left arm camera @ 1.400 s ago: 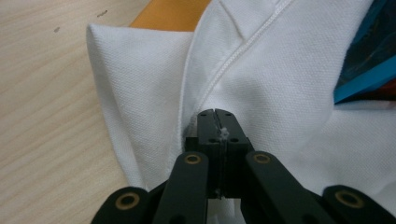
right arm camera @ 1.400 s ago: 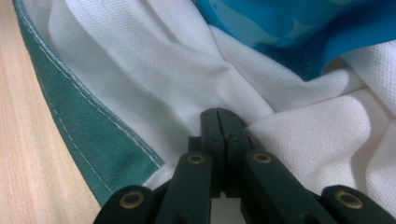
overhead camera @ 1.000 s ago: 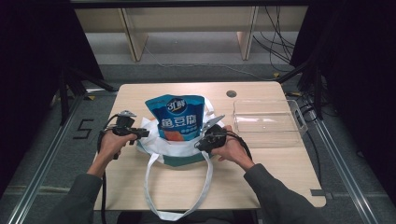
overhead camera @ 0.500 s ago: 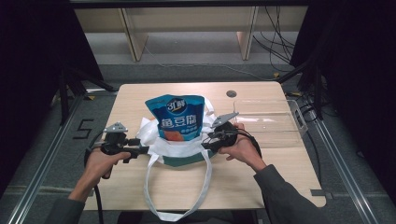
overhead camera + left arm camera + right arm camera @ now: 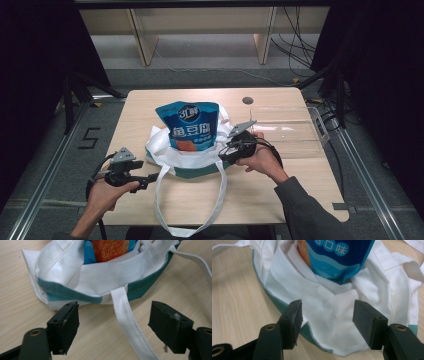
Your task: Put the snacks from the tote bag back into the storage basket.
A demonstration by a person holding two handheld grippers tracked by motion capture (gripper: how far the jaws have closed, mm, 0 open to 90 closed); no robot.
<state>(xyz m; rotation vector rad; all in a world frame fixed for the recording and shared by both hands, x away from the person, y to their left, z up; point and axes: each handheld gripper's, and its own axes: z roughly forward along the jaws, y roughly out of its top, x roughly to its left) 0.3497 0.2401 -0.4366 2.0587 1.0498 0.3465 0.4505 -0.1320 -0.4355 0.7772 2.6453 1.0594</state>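
High view: the white cloth tote bag with a teal band (image 5: 192,155) lies mid-table, a blue snack pouch (image 5: 190,125) standing in it. The left gripper (image 5: 150,177) is held low by the table's left edge; the right gripper (image 5: 225,150) meets the bag's right rim.

Left gripper view: jaws spread wide, straddling the white strap (image 5: 127,322).

Right gripper view: jaws apart around bag cloth.

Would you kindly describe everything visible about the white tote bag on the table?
The tote bag looks like white cloth with a teal band along its outer edge. It lies slumped on the wooden table, mouth open, with a blue snack pouch standing in it. One long white handle loop trails toward the table's near edge. The left gripper, jaws open, straddles that strap; the right gripper stands open over the rim.
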